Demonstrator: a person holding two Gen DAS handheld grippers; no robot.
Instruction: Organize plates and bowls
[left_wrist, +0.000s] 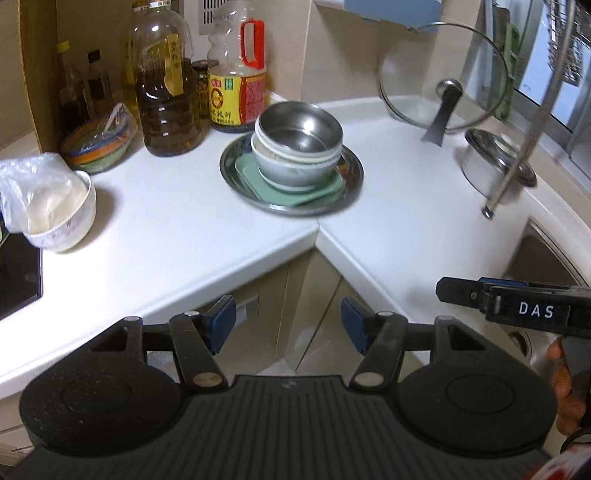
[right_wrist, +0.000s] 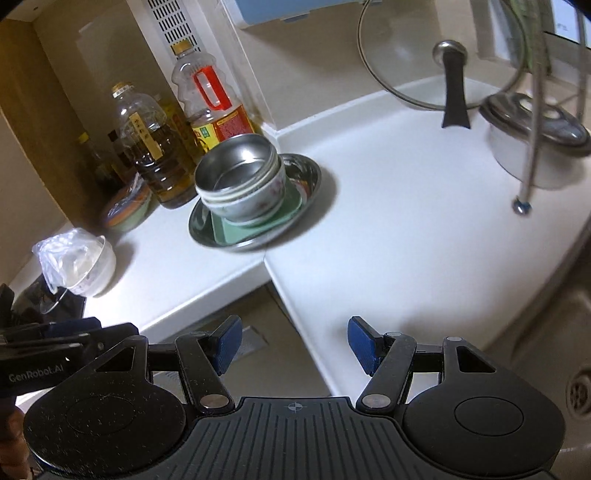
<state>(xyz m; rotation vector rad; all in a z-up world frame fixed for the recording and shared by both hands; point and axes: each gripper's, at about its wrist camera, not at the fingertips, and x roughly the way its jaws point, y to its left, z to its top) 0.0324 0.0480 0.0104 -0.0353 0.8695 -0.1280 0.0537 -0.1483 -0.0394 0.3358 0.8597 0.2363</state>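
At twelve o'clock from both empty, parted grippers, left (left_wrist: 288, 325) and right (right_wrist: 294, 343), stacked bowls (left_wrist: 299, 147) (mouths upward) sat upright on a round plate (left_wrist: 240, 181).

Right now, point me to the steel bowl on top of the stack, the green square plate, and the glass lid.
steel bowl (left_wrist: 300, 130), left wrist view, inner wall.
green square plate (left_wrist: 255, 176), left wrist view, left rim.
glass lid (left_wrist: 413, 70), left wrist view, clear pane.
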